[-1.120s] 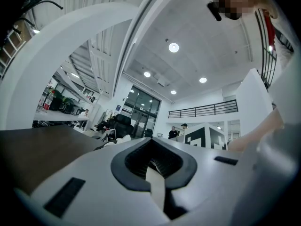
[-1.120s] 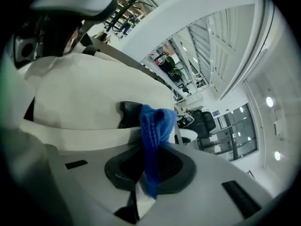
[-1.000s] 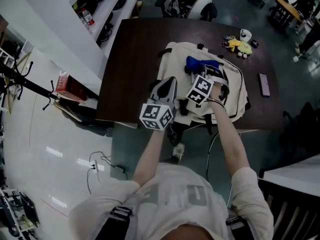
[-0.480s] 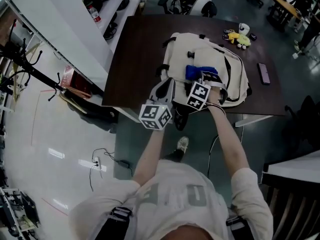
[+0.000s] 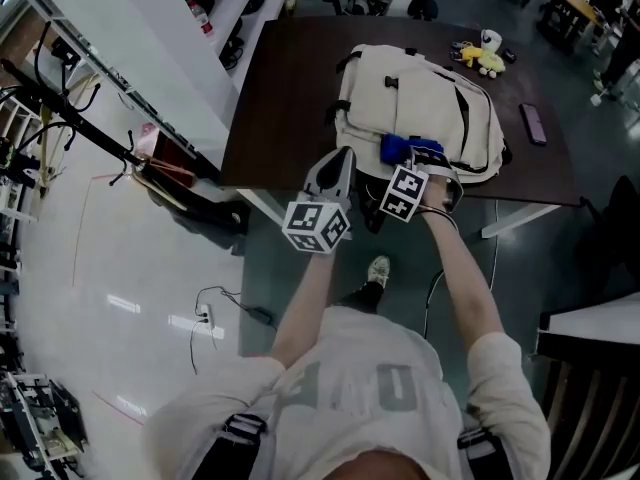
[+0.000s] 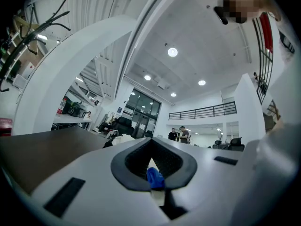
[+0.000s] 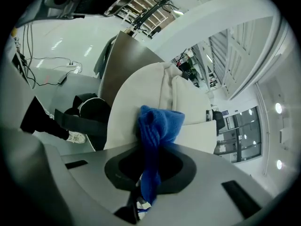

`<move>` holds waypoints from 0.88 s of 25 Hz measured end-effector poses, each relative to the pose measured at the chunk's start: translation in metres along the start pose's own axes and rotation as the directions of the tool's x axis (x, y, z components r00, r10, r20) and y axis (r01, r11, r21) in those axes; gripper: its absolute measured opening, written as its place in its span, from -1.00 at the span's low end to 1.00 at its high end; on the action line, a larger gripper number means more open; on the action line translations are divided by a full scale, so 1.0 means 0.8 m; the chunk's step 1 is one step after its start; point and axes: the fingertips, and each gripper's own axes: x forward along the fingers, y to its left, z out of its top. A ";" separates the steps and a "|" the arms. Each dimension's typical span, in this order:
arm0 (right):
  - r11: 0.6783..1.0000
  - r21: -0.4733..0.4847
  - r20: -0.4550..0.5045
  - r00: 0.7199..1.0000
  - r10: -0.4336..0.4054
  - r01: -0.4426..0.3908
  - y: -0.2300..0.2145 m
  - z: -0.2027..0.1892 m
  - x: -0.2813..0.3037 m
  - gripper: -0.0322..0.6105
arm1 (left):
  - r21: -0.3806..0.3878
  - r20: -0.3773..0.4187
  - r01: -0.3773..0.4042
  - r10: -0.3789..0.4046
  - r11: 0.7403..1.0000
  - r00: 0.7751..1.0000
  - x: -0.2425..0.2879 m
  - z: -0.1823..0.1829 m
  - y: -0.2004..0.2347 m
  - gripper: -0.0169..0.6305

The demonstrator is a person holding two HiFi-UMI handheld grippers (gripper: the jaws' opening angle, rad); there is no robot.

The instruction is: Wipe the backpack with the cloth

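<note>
Cloth (image 5: 400, 149) dragged to cream backpack (image 5: 420, 88) edge, right hand-held gripper (image 5: 418, 160) pinching it, left hand-held gripper (image 5: 342, 158) closed

A dark desk (image 5: 285, 98) is standing on a glossy floor (image 5: 130, 268). A long white counter (image 5: 140, 48) is running along its left. Round ceiling lights (image 6: 172, 52) are glowing overhead.

In the head view the marker cube (image 5: 404, 192) of the right gripper (image 7: 146, 182) is covering that gripper's jaws and the near end of the blue cloth (image 5: 405, 148). The blue scrap (image 6: 154, 178) sitting low between the jaws of the left gripper (image 6: 153, 166) is showing too small to tell what it is. The yellow and white things (image 5: 483, 58) lying at the table's (image 5: 290, 98) far corner are also showing too small to name.
</note>
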 end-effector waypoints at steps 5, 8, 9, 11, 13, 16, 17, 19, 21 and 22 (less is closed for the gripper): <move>1.000 0.010 0.011 1.000 0.000 0.000 0.005 0.004 -0.005 -0.77 | -0.001 0.015 0.018 -0.018 1.000 1.000 0.011 0.006 -0.006 -0.94; 1.000 -0.001 0.019 0.999 0.026 -0.026 0.006 0.004 -0.004 -0.77 | -0.004 0.021 0.035 -0.035 0.999 0.999 0.027 0.007 -0.011 -0.94; 0.999 -0.006 0.027 0.999 0.045 -0.044 0.006 0.004 -0.004 -0.77 | -0.003 0.023 0.042 -0.042 0.999 0.999 0.035 0.008 -0.012 -0.94; 0.996 -0.004 0.060 0.994 0.090 -0.089 0.001 0.006 -0.009 -0.77 | -0.002 0.027 0.051 -0.051 0.999 0.998 0.051 0.010 -0.012 -0.94; 0.994 0.024 0.110 0.989 0.102 -0.105 -0.022 0.008 -0.016 -0.77 | -0.008 0.033 0.052 -0.052 0.999 0.998 0.073 0.012 -0.007 -0.94; 0.995 0.089 0.152 0.988 0.037 -0.051 -0.086 -0.002 -0.020 -0.77 | -0.029 0.040 0.057 -0.056 0.998 0.998 0.114 0.013 -0.004 -0.94; 0.994 0.108 0.155 0.988 0.013 -0.030 -0.110 -0.008 -0.019 -0.77 | -0.034 0.040 0.065 -0.063 0.997 0.997 0.129 0.012 -0.007 -0.94; 0.991 0.132 0.150 0.988 -0.032 0.012 -0.160 -0.024 -0.012 -0.77 | -0.039 0.035 0.084 -0.083 0.996 0.996 0.162 0.007 -0.016 -0.94; 0.988 0.142 0.132 0.989 -0.070 0.051 -0.209 -0.043 0.000 -0.77 | -0.044 0.029 0.104 -0.103 0.994 0.994 0.192 -0.001 -0.024 -0.94; 0.987 0.149 0.124 0.989 -0.084 0.066 -0.232 -0.052 0.007 -0.77 | -0.046 0.025 0.113 -0.112 0.993 0.993 0.206 -0.006 -0.026 -0.94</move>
